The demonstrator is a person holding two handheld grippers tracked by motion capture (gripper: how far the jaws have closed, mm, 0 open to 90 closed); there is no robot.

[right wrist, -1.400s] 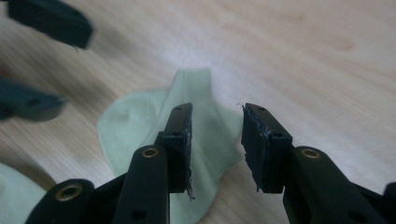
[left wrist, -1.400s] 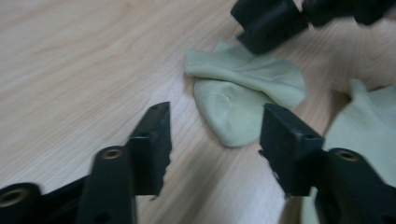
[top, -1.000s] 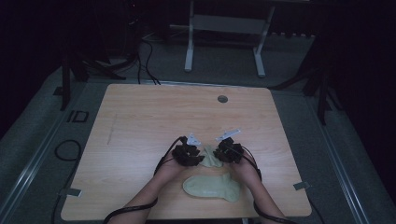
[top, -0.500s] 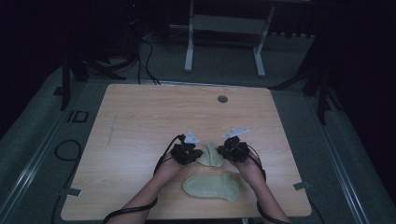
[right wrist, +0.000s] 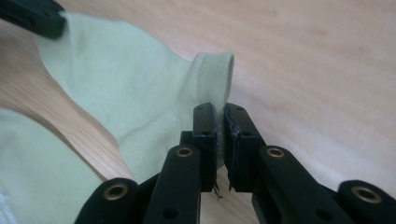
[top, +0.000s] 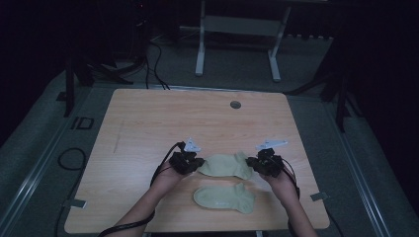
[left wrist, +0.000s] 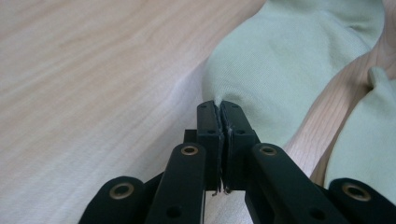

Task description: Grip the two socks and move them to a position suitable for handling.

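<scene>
Stretched between two hand-held grippers above a wooden table (top: 148,123): a pale green sock (top: 225,166), pinched at both ends. Clamped on the toe end, the left gripper (top: 197,165), jaws pressed tight together with a nip of fabric caught at their tips, as seen close up in the left gripper view (left wrist: 218,105), where the sock (left wrist: 289,60) runs away up and to the right, just off the wood. Having just been closing within the past second, those jaws, with the cloth between them. Clamped on the ribbed cuff (right wrist: 215,79), the right gripper (top: 253,165), jaws drawn narrow around the band, seen in the right gripper view (right wrist: 220,109) with the sock (right wrist: 121,88) spreading off to the left and the other gripper's black tip at the top left corner. Lying flat nearer the table's front edge, just below the held sock and apart from it, a second sock (top: 225,198) of the same colour, toe to the left, cuff to the right. Both forearms in from the bottom of the high view, cables trailing back off the table. Set into the far side of the tabletop, a round grey cap (top: 235,104). Beyond the table, a dim floor with a metal frame (top: 237,44) and loose cables.
</scene>
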